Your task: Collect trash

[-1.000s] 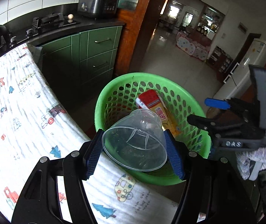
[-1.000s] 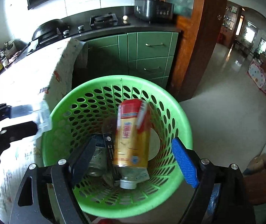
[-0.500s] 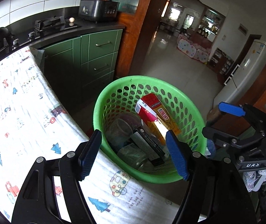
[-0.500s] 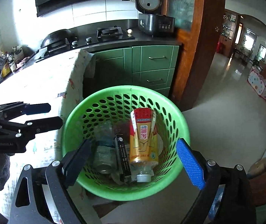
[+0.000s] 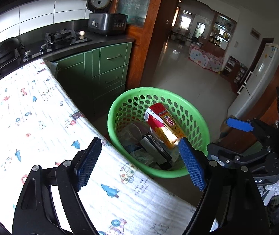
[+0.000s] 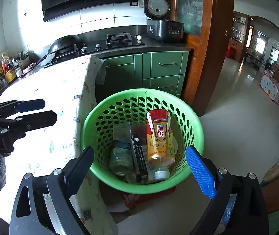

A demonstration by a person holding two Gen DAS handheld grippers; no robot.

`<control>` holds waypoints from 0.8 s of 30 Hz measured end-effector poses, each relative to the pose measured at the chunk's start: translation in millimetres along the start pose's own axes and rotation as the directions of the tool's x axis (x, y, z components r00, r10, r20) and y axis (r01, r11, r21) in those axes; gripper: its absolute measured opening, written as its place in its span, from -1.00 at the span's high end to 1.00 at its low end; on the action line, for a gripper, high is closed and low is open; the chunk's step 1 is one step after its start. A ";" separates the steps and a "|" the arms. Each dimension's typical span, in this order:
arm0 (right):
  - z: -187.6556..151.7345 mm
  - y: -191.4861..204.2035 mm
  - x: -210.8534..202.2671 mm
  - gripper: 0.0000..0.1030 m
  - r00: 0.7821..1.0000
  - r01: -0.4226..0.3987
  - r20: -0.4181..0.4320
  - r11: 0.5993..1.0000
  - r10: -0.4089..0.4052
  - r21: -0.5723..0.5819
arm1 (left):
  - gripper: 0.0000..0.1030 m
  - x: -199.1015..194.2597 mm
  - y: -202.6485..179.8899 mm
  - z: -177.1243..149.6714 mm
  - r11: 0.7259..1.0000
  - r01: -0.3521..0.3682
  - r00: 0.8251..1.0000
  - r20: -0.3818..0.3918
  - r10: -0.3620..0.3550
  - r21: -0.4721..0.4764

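Note:
A green perforated basket [image 5: 198, 117] [image 6: 104, 115] stands on the floor beside the table. Inside lie a red-and-yellow bottle [image 5: 164, 125] [image 6: 160, 137], a black box [image 5: 155, 150] [image 6: 138, 156], a clear plastic cup [image 5: 131, 131] [image 6: 121, 131] and a clear jar [image 6: 119, 158]. My left gripper [image 5: 139, 164] is open and empty above the table edge, near the basket; it also shows in the right wrist view [image 6: 35, 110]. My right gripper [image 6: 139, 168] is open and empty above the basket's near rim; it also shows in the left wrist view [image 5: 235, 131].
A table with a white printed cloth [image 5: 31, 117] [image 6: 57, 98] lies left of the basket. Green cabinets [image 5: 104, 68] [image 6: 159, 68] with a stove and rice cooker [image 6: 162, 23] stand behind. A wooden door frame [image 6: 213, 58] and tiled floor [image 6: 247, 117] lie to the right.
My left gripper let the clear cup go into the basket and opened. Both grippers have pulled up and back from the basket.

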State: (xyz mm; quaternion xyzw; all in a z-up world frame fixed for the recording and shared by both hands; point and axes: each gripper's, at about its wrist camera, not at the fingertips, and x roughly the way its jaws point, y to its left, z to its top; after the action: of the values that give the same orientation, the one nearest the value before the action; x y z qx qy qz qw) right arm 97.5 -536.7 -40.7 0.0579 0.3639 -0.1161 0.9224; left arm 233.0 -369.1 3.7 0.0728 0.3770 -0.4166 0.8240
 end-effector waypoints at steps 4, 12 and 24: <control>-6.7 3.4 -7.4 -0.80 1.000 -0.014 0.008 1.000 0.014 0.015 | -0.63 -11.9 -1.9 -5.8 1.000 -0.008 1.000 0.017 0.008 0.000; -19.3 12.0 -25.1 -0.83 0.999 -0.009 0.039 1.000 0.008 0.018 | -0.77 -38.2 -1.4 -19.6 0.999 -0.035 0.997 0.067 0.036 -0.023; -41.6 38.5 -50.6 -0.87 0.997 -0.033 0.076 0.999 0.031 0.023 | -0.90 -86.0 9.0 -48.8 0.986 -0.147 0.979 0.132 0.156 -0.075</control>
State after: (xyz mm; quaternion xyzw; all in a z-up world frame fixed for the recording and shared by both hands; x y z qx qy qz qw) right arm 44.2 -482.8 -35.5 0.0707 0.3262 -0.1078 0.9365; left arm 180.6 -287.8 26.1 0.0456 0.3260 -0.3442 0.8793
